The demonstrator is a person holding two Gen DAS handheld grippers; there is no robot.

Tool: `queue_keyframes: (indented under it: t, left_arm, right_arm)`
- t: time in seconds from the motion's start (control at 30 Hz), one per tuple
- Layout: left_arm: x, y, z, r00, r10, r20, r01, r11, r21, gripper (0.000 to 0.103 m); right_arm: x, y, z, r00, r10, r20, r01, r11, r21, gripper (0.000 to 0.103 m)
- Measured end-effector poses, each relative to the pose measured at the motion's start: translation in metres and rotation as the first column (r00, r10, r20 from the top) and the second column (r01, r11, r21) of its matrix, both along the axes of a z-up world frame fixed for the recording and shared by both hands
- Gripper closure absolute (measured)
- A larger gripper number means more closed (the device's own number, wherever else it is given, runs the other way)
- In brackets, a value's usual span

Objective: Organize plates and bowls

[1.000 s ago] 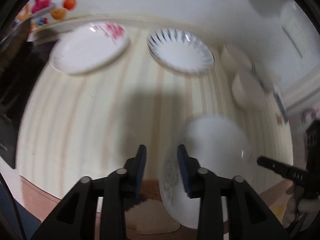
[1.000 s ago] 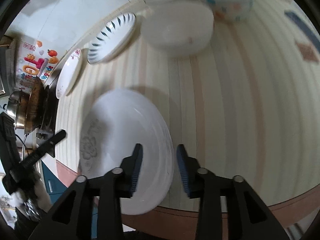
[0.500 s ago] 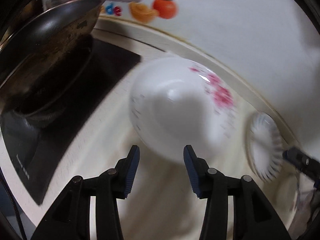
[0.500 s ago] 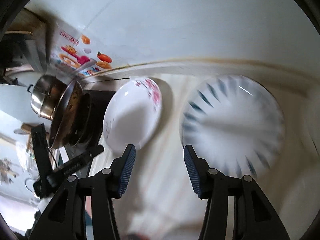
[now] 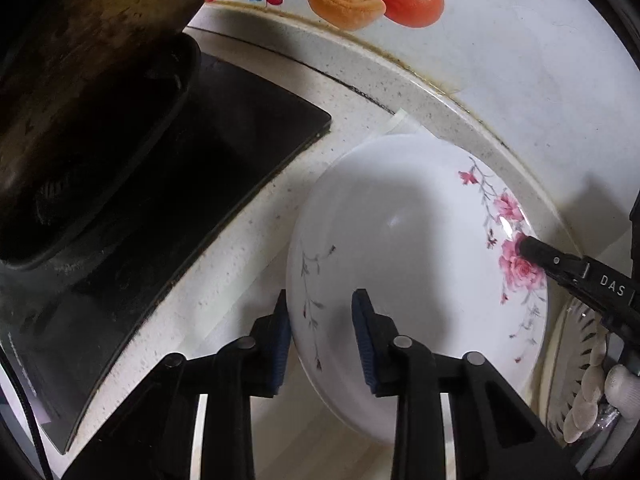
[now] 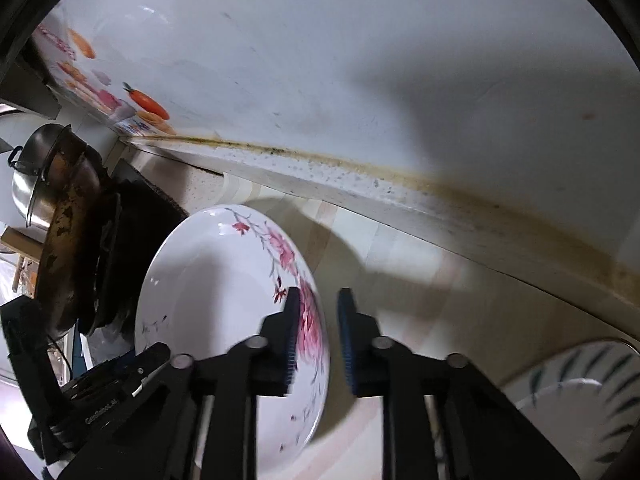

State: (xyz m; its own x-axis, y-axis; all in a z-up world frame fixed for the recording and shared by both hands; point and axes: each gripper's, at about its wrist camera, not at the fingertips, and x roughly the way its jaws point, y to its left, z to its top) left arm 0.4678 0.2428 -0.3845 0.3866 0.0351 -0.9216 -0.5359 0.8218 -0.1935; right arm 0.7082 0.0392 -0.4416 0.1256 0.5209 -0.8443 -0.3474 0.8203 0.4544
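Fingers [image 5: 362, 332] of my left gripper [image 5: 320, 334] and right gripper [image 6: 318, 336] have just closed on opposite rims of the floral plate [image 5: 400, 248]; "DAS" marks the right one.

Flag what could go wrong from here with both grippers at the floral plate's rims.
1. The left gripper and right gripper have just been closing on thin opposite rims of the glossy floral plate; it may slip or tilt when lifted.
2. The wok sits close beside it; a swing could knock it.
3. The blue-patterned plate near the right gripper could get clipped.
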Motion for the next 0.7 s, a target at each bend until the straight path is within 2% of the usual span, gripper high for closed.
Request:
queue_keyframes:
  t: [0.07, 0.33, 0.5, 0.7]
  left_arm:
    - [-0.001, 0.002, 0.0, 1.0, 0.011, 0.01, -0.011, 1.0, 0.011, 0.08]
    - [-0.003, -0.009, 0.003, 1.0, -0.01, 0.024, 0.01, 1.0, 0.017, 0.081]
    - [-0.003, -0.015, 0.012, 0.998, -0.042, 0.039, 0.041, 0.999, 0.023, 0.08]
    - [-0.017, -0.031, 0.04, 0.993, -0.091, 0.074, 0.09, 0.996, 0.022, 0.08]
  right_arm:
    - [0.002, 0.003, -0.005, 1.0, 0.003, 0.002, -0.004, 1.0, 0.019, 0.091]
    - [-0.009, -0.004, -0.001, 1.0, 0.006, 0.028, -0.006, 1.0, 0.016, 0.091]
    - [-0.02, -0.022, 0.014, 0.999, -0.02, 0.043, 0.019, 1.0, 0.016, 0.091]
    - [-0.045, -0.051, 0.047, 0.996, -0.055, 0.065, 0.054, 0.998, 0.021, 0.09]
